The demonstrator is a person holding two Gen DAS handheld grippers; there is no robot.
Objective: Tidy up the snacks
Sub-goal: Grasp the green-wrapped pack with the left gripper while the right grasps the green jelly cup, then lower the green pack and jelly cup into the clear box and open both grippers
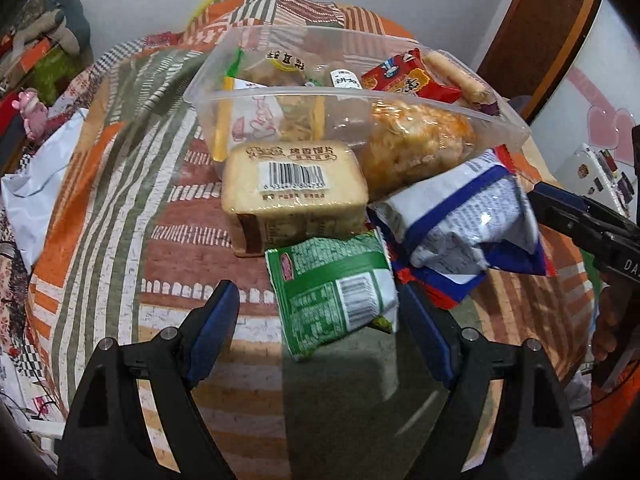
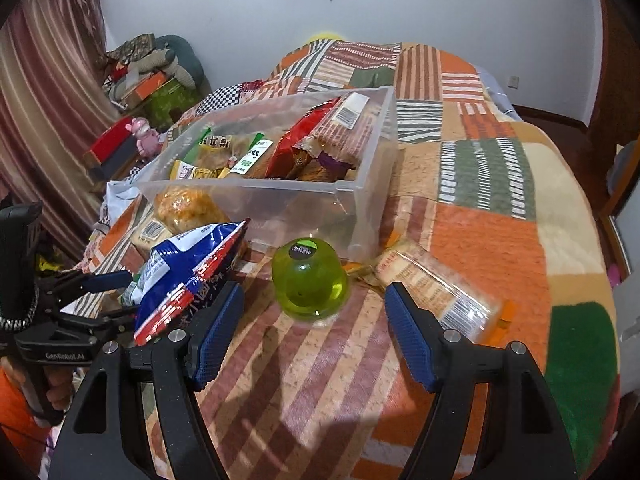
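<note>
Left wrist view: the left gripper (image 1: 318,326) has its jaws spread apart and holds nothing. A green packet (image 1: 334,294) lies on the patchwork bedspread (image 1: 120,184) between the two fingers, seemingly clear of both pads. Just beyond it a wrapped bread loaf (image 1: 294,190) rests against the near wall of the clear plastic bin (image 1: 516,132), and a blue-and-white bag (image 1: 468,216) lies to its right, overlapping another packet. The bin already carries several snacks, among them a red packet (image 1: 404,74). The right gripper's finger enters from the right edge of the frame.

Right wrist view: the right gripper (image 2: 314,338) is likewise open and empty. A green dome-shaped container (image 2: 310,282) stands on the bedspread ahead of the fingertips, between them in line but not enclosed. A clear-wrapped cracker pack (image 2: 436,288) lies beside the right finger, near the bin's front corner. The blue-and-white bag sits just beside the left finger.

Risks, as judged: the dome looks smooth and rounded, so a pinch placed high could squeeze it out of the pads. The soft bedding gives under pressure, which may tip upright items. The thin green packet may fold or slide rather than seat. Both tools work close together beside the blue-and-white bag; a collision is possible
</note>
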